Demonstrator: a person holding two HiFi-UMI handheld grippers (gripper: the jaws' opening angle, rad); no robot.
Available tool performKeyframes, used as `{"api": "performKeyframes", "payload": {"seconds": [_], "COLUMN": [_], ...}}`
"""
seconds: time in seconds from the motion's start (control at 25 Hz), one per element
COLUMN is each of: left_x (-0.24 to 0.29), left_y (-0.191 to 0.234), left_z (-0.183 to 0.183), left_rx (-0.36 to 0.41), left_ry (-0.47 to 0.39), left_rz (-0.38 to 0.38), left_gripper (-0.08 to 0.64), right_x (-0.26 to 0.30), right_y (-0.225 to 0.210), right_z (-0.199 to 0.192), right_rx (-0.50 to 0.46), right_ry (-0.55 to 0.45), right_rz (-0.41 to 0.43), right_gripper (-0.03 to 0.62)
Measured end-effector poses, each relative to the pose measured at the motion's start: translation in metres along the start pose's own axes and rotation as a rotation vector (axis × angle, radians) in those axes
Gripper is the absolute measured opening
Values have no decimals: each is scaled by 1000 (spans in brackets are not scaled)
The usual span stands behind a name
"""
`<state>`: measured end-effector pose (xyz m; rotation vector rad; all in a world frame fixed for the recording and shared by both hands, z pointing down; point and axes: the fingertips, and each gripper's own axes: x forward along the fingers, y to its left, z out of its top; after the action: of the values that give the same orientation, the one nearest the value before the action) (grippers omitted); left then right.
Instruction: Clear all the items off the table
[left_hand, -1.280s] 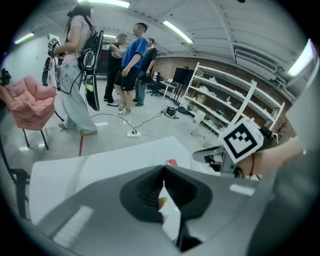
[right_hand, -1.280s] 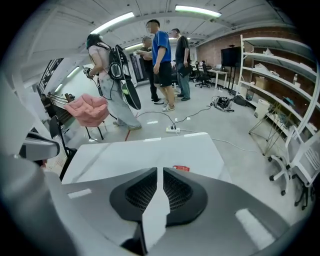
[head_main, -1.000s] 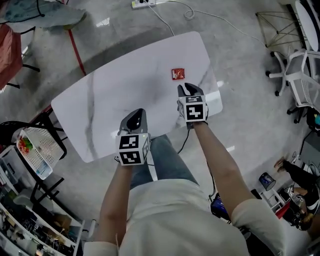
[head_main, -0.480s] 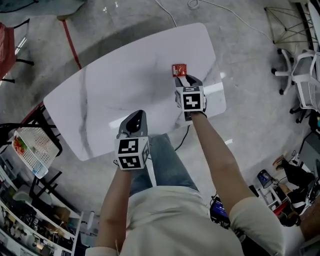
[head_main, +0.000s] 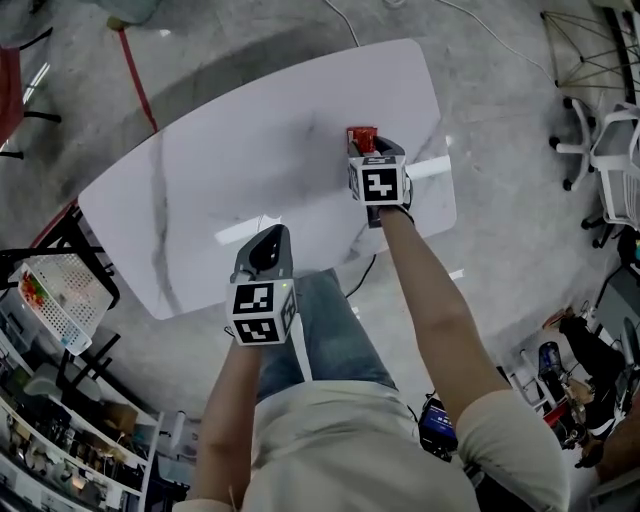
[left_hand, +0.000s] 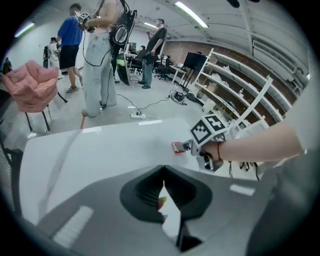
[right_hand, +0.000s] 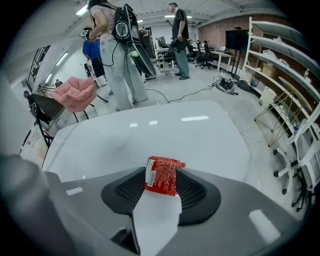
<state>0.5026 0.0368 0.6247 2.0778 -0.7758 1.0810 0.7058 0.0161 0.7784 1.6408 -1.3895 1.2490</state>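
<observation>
Right gripper (head_main: 372, 148) has dropped onto the flat red printed packet (right_hand: 161, 179); its jaws, just opening, straddle it unclamped on the white marble-look table (head_main: 230, 160), far right. Left gripper (left_hand: 162, 170) clenched, empty. Grey concrete floor (head_main: 210, 45). White perforated basket (head_main: 60, 292) holds red and green items.

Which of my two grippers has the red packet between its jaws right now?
The right gripper: its jaws, which have just been opening, straddle the red packet on the white table. The left gripper has its jaws together, nothing between them.
</observation>
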Motion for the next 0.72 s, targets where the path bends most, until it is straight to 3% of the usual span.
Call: {"api": "performKeyframes", "payload": {"seconds": [0.56,0.72], "left_x": [4,1], "left_y": [10,12], "left_z": [-8,-8], "left_rx": [-24,-33], "left_ry": [18,14], "left_rz": [10,17], "left_gripper": [9,9], "right_x": [20,21], "right_y": [2,2], "right_z": [2,2], "right_rx": [-21,-59], "right_ry": [16,31], "right_rz": [-16,-21], "right_gripper": [207,166]}}
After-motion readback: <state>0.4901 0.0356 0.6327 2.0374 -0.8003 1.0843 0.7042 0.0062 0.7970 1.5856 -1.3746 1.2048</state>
